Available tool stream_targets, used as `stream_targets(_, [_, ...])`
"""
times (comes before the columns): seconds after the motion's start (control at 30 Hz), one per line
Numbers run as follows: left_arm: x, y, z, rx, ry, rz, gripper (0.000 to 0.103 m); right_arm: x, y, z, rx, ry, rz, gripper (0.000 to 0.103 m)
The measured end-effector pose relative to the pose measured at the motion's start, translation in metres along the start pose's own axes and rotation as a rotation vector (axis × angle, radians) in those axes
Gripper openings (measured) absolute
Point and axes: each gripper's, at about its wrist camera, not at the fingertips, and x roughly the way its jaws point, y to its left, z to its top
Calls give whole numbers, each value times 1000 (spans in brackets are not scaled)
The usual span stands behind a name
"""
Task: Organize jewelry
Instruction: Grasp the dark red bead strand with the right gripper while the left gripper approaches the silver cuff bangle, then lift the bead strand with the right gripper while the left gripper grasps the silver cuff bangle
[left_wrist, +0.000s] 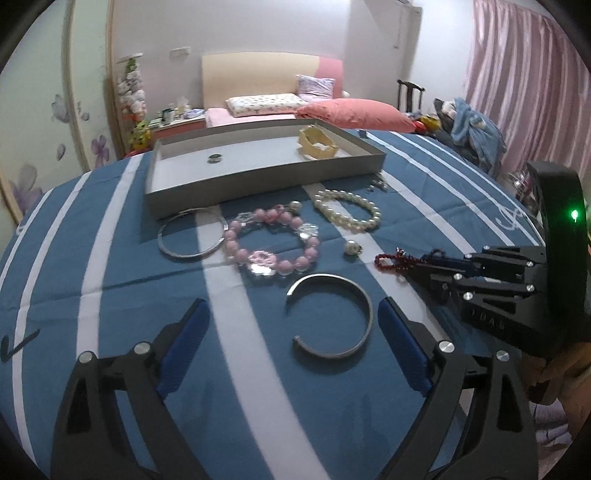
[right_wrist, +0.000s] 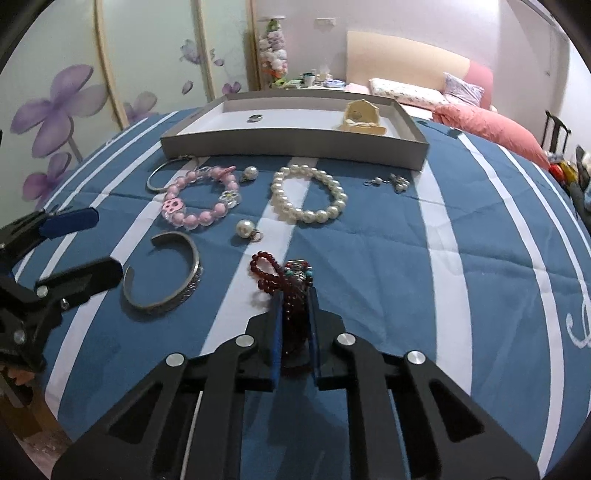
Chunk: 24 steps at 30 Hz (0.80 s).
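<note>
In the right wrist view my right gripper (right_wrist: 295, 295) is shut on a dark red bead bracelet (right_wrist: 266, 273), whose loop trails onto the blue striped cloth. The left wrist view shows that gripper (left_wrist: 417, 264) at the right with the red bracelet (left_wrist: 388, 258) at its tip. My left gripper (left_wrist: 291, 302) is open just above the cloth. A silver cuff bracelet (left_wrist: 332, 314) lies between its blue pads, nearer the right one and untouched. A grey tray (left_wrist: 258, 173) at the back holds a ring (left_wrist: 214, 158) and a cream box (left_wrist: 317, 142).
Between the tray and the grippers lie a pink bead bracelet (left_wrist: 312, 242), a pearl bracelet (left_wrist: 369, 221), a thin silver bangle (left_wrist: 184, 253) and a pearl pendant (left_wrist: 352, 247). Small earrings (right_wrist: 397, 181) sit right of the pearls. A bed and a pink curtain stand behind.
</note>
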Motion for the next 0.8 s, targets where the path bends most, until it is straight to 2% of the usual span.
stream_targets(0.23, [17, -16, 8, 77, 45, -64, 90, -3, -13, -1, 46, -1, -13, 11])
stream_targets(0.43, [34, -23, 15, 121, 79, -64, 90, -2, -16, -1, 65, -2, 2, 12])
stream_targets(0.67, [51, -26, 15, 113, 142, -53, 73, -1, -19, 0, 76, 0, 10, 12])
stream_targets(0.8, [53, -31, 14, 129, 145, -46, 72, -1, -18, 1, 78, 2, 12, 12])
